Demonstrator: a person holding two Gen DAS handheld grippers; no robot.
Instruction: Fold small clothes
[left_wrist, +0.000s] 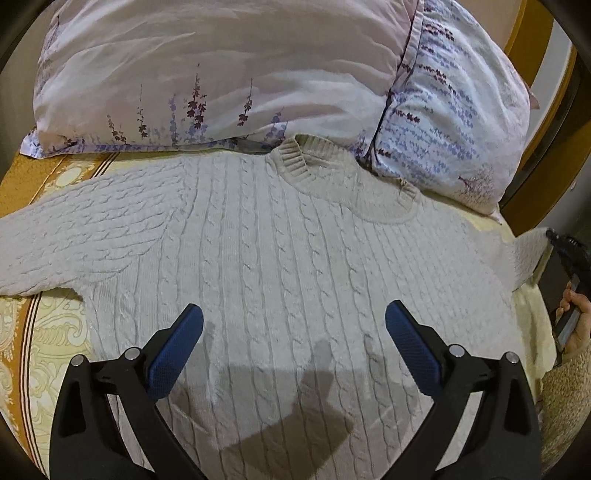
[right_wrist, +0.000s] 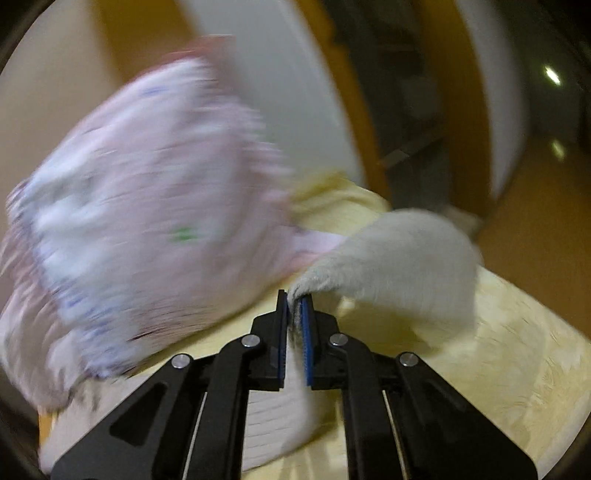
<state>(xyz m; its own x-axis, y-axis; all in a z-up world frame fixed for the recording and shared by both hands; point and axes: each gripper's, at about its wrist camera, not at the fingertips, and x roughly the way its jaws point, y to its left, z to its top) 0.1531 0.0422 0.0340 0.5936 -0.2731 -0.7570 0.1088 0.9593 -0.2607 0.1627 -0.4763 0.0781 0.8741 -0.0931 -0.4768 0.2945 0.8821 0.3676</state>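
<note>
The cable-knit sweater (left_wrist: 280, 236) lies flat on the bed (left_wrist: 48, 332), collar toward the pillows (left_wrist: 221, 74). The right gripper (right_wrist: 294, 306) pinches the right sleeve's cuff (right_wrist: 388, 254); carry it across the chest without dragging the body. The left gripper (left_wrist: 293, 332) hovers over the hem, fingers spread. A wooden door frame (left_wrist: 535, 74) stands behind.

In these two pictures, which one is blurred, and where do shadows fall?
Left wrist view: sharp, fisheye-bent at the edges; the open left gripper casts a dark shadow on the sweater. Right wrist view: motion blur smears the pillow; the right gripper, shut on the sleeve, stays sharp.
</note>
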